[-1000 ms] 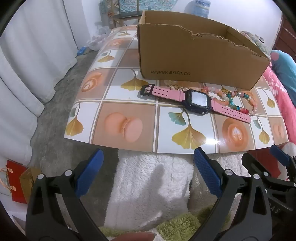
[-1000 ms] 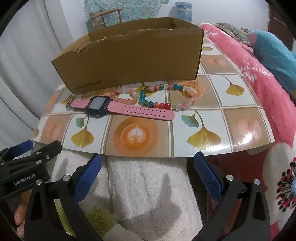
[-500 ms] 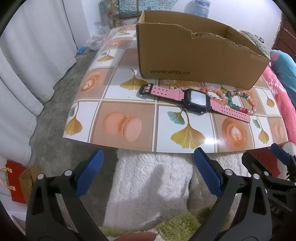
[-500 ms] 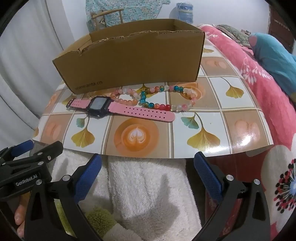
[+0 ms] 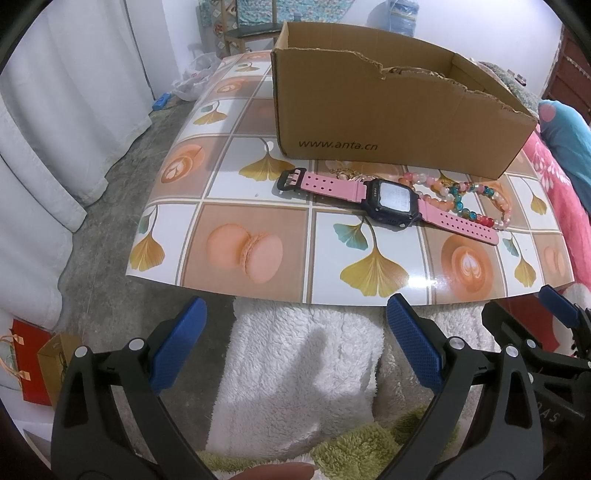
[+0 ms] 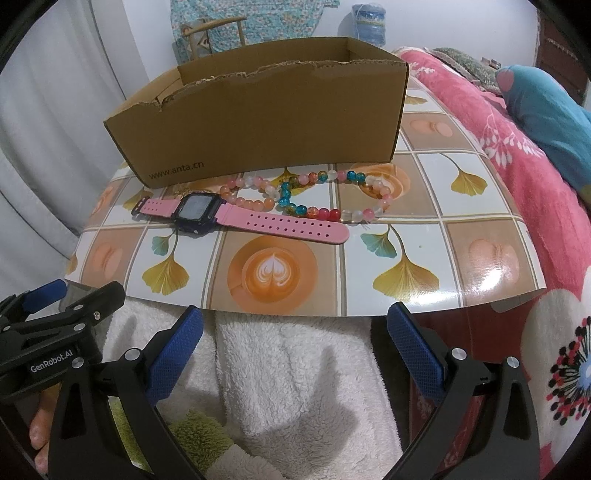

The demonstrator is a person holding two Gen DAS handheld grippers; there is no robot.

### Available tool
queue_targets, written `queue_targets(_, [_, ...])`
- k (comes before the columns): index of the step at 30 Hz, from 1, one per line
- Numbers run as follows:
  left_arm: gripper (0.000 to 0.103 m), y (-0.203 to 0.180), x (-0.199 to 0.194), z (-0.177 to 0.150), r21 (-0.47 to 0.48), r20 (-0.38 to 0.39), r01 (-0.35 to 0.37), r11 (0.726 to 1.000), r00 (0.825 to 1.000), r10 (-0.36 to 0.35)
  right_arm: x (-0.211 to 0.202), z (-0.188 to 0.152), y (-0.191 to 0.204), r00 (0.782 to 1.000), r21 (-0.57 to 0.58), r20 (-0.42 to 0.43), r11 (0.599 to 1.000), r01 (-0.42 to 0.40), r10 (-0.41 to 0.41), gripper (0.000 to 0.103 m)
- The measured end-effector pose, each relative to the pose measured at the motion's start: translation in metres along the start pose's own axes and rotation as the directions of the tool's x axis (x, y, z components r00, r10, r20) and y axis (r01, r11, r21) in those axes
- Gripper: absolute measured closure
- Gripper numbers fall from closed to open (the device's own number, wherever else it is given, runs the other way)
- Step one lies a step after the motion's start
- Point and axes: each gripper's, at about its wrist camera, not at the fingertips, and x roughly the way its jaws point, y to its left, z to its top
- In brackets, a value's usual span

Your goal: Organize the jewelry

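Patterned board (image 5: 258, 254) – ginkgo leaves, macarons, latte cups – lies over white fleece (image 5: 295, 373), green shag (image 5: 354, 450) at the near edge. Left: white curtains (image 5: 62, 110), concrete floor (image 5: 96, 243), red gift bag (image 5: 26, 354) and tan one (image 5: 55, 362) near. Right: pink floral blanket (image 6: 517, 155), teal pillow (image 6: 543, 107). Far: wooden chair (image 6: 218, 31), water bottle (image 6: 369, 18).

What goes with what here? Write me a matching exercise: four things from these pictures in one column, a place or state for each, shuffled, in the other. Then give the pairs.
Column 1
1. watch
2. bead bracelets
3. cardboard box
4. right gripper

Column 2
A. open and holding nothing, short of the table edge
B. standing behind the jewelry, top open
C. lying flat, pink strap stretched out
D. between the strap and the box

Pairs: 1-C, 2-D, 3-B, 4-A
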Motion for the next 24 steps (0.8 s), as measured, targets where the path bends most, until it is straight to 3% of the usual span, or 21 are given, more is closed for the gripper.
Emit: queue_targets(24, [0.008,0.0002,0.0000,0.0000,0.000,0.001,0.000,1.000,1.000,0.000,-0.0003,0.0003,0.0013,1.000,0.000,-0.001,1.000,0.002,-0.002,0.006])
